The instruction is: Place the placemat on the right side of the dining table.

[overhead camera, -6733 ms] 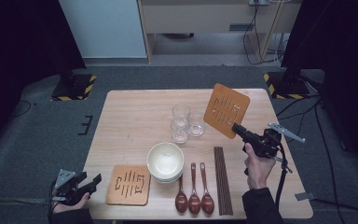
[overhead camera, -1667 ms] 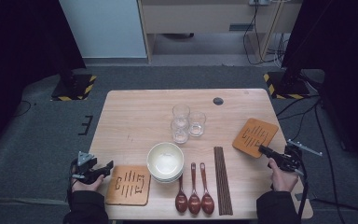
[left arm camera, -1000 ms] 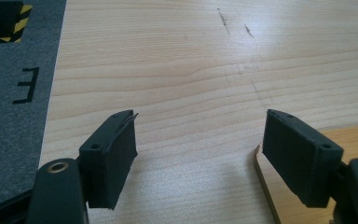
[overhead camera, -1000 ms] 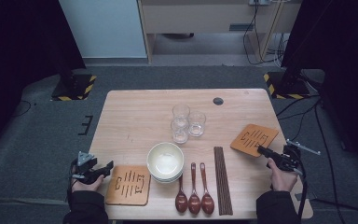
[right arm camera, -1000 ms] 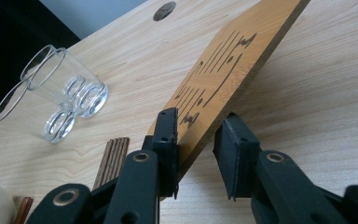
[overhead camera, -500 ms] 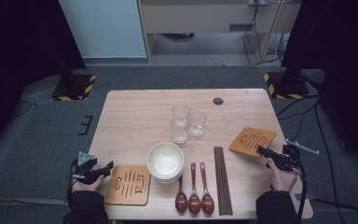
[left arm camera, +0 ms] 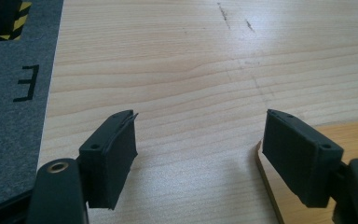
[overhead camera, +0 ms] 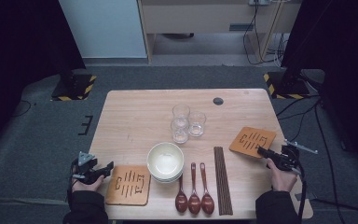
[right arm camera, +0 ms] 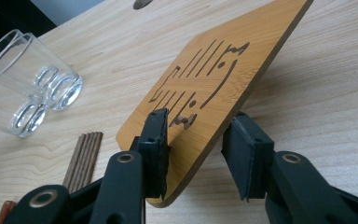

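An orange wooden board with cut-out slots [overhead camera: 252,141] lies at the table's right side, its near corner a little raised [right arm camera: 223,74]. My right gripper [overhead camera: 262,150] has that corner between its jaws [right arm camera: 196,144], which have just been opening. One pad touches the board's top face and the other stands clear of its underside. A second such board [overhead camera: 128,184] lies flat at the front left. My left gripper [overhead camera: 108,166] is just left of it, open with only bare wood between the jaws [left arm camera: 200,154]. That board's edge [left arm camera: 279,205] shows beside one jaw.
On the wooden table [overhead camera: 140,116] a stack of white bowls [overhead camera: 166,161] sits front centre, with three clear glasses [overhead camera: 186,121] behind it. Three brown spoons [overhead camera: 194,189] and a bundle of dark chopsticks [overhead camera: 222,179] lie to the right. Grey carpet surrounds the table.
The right gripper has brought its board from up over the table's back right down to the right side, where it has sunk nearly flat. The left hand has come up beside the front-left board.
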`<state>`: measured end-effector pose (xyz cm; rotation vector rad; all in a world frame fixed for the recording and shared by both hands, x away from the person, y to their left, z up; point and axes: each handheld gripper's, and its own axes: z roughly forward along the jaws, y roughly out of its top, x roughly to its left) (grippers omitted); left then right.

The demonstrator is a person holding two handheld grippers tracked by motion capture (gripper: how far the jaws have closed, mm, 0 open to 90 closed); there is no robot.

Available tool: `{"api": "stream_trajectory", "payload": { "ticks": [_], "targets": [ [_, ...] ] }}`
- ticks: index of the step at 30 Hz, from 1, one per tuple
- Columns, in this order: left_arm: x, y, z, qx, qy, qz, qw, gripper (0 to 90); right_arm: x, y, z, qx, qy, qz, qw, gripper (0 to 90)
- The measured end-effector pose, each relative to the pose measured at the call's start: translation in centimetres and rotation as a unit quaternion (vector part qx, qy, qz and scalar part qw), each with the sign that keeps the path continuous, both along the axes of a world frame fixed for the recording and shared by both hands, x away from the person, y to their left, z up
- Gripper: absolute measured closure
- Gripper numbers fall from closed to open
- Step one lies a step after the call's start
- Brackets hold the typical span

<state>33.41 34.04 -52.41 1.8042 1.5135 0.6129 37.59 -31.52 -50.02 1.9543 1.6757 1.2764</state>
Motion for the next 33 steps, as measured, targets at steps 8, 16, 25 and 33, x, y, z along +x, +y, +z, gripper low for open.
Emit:
{"api": "stream_trajectory", "payload": {
  "ticks": [8,16,25,33],
  "targets": [
    [0.0,0.0,-0.1,0.005,0.006,0.003,1.0000,25.0,0.2,0.5,-0.3,-0.009,0.007,0.003,0.9999,58.2],
    [0.1,0.0,-0.2,0.006,0.008,0.003,0.9999,25.1,0.4,0.3,-0.7,-0.023,0.019,-0.002,0.9995,56.0],
    [0.1,0.0,-0.3,0.009,0.015,0.002,0.9998,25.0,0.6,0.3,-0.9,-0.034,0.028,-0.006,0.9990,54.5],
    [0.2,0.0,-0.5,0.015,0.023,0.005,0.9996,24.9,0.7,0.1,-1.2,-0.046,0.032,-0.008,0.9984,54.8]
  ]
}}
